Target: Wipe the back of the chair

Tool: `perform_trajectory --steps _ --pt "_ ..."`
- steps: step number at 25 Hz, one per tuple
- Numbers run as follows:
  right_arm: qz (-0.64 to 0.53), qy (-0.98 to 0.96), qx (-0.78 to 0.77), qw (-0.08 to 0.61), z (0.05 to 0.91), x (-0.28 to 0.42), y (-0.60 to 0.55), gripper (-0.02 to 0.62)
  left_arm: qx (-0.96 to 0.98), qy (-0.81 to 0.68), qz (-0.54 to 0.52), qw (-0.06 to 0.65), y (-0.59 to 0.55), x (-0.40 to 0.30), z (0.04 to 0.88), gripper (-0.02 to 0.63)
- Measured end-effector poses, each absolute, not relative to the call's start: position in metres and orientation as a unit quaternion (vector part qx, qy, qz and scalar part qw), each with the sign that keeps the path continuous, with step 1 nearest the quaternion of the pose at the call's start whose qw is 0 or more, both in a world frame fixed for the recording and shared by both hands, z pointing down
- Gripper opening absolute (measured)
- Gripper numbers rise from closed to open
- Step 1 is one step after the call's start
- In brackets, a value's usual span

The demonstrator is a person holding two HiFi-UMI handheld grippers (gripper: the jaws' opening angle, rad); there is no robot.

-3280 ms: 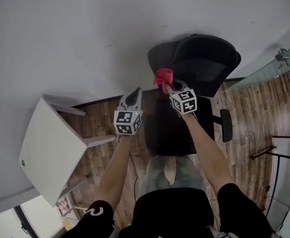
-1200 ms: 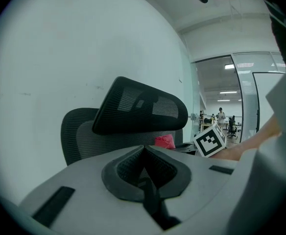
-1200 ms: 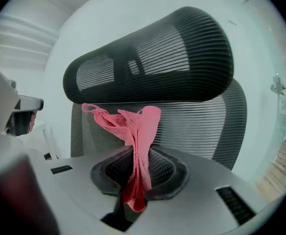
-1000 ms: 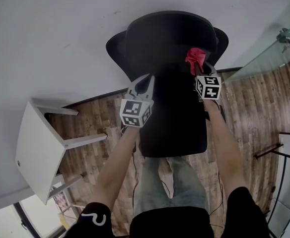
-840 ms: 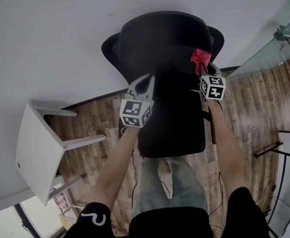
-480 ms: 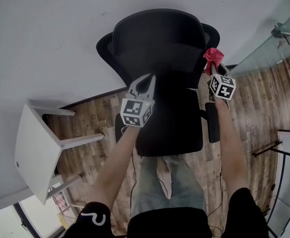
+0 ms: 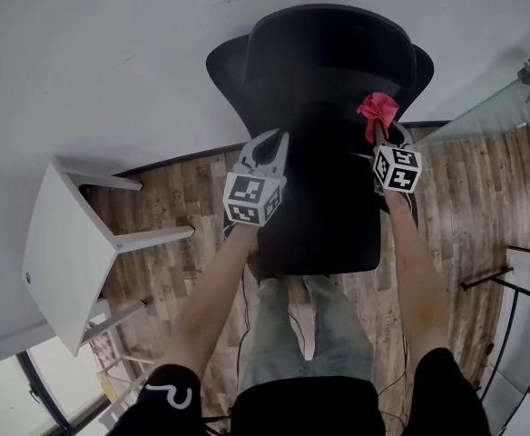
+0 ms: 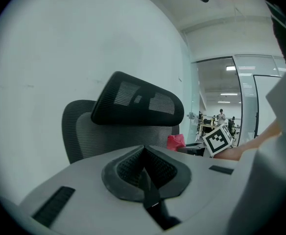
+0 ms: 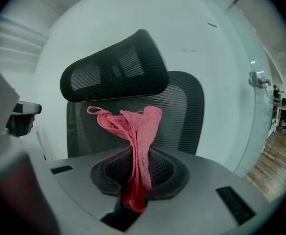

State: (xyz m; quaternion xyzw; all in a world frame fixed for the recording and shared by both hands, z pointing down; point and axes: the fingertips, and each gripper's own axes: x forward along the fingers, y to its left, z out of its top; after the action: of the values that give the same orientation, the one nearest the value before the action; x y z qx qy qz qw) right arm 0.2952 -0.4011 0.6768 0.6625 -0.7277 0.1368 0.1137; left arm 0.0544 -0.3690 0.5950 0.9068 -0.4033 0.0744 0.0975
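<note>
A black mesh office chair (image 7: 324, 80) with a headrest (image 7: 328, 39) stands against the white wall, its backrest (image 9: 182, 111) facing me. My right gripper (image 7: 379, 127) is shut on a pink cloth (image 7: 377, 109), held up at the right part of the backrest, just below the headrest. The cloth (image 9: 135, 136) rises bunched from the closed jaws in the right gripper view. My left gripper (image 7: 267, 150) is shut with nothing in it, at the chair's left side. In the left gripper view the headrest (image 8: 138, 104) and the pink cloth (image 8: 176, 142) show ahead.
A white table (image 7: 65, 252) stands at the left on the wood floor (image 7: 456, 207). A glass partition (image 7: 501, 107) with a metal fitting runs at the right. The chair seat (image 7: 324, 225) lies just in front of the person's legs.
Over the last seconds my right gripper carried the pink cloth from the chair's left side to its right edge, then slightly back inward. The left gripper barely moved.
</note>
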Motion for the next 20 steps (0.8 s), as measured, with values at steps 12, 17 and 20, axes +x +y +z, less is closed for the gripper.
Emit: perform_trajectory --steps 12,17,20 --pt "0.136 -0.800 0.568 0.138 0.706 0.061 -0.418 0.075 0.890 -0.435 0.083 0.112 -0.358 -0.094 0.612 0.023" --pt "0.141 -0.812 0.549 0.138 0.715 0.007 -0.426 0.075 0.891 -0.431 0.079 0.115 -0.355 -0.131 0.616 0.023" --pt "0.149 -0.814 0.545 0.135 0.720 -0.015 -0.430 0.075 0.892 -0.430 0.075 0.120 -0.355 -0.151 0.619 0.023"
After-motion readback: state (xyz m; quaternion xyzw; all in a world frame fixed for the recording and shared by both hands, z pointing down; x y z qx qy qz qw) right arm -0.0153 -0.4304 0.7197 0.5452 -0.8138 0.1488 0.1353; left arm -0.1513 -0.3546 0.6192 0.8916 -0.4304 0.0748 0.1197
